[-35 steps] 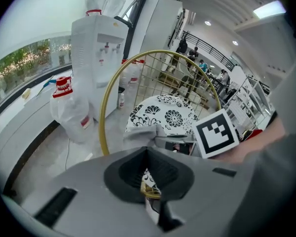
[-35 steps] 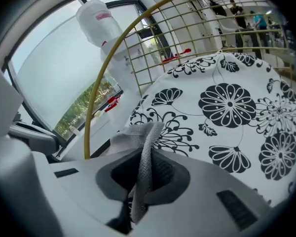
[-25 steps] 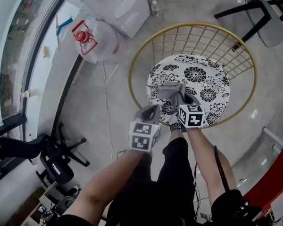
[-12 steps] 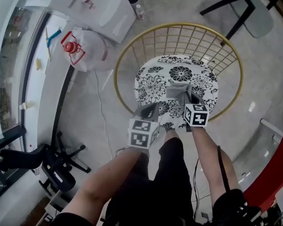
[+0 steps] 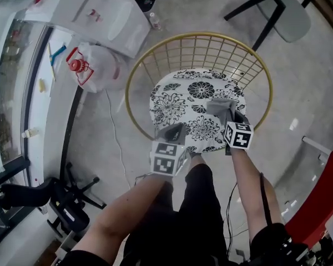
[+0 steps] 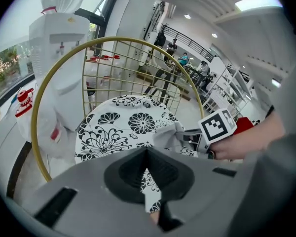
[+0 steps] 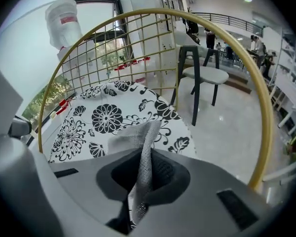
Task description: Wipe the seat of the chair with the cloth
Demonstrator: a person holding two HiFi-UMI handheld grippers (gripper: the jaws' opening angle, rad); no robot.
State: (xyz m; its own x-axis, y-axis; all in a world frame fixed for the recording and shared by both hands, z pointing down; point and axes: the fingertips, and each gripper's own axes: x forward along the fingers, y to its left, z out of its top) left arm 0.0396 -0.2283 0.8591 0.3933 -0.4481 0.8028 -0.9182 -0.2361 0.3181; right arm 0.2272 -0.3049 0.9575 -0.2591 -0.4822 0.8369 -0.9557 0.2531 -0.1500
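I pinch the grey mesh cloth (image 5: 218, 106) in my right gripper (image 5: 230, 121) on the right of the black-and-white floral seat (image 5: 175, 101), my left gripper (image 5: 173, 133) idle with its fingers pressed together on nothing, so I judge the wiping underway but unfinished.

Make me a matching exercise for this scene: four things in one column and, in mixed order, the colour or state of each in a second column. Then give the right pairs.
1. cloth
2. seat
3. chair back
4. left gripper

a. gold wire grid
b. jaws shut on nothing
c. pinched in the right gripper
d. white with black flowers

Pairs: 1-c, 2-d, 3-a, 4-b.
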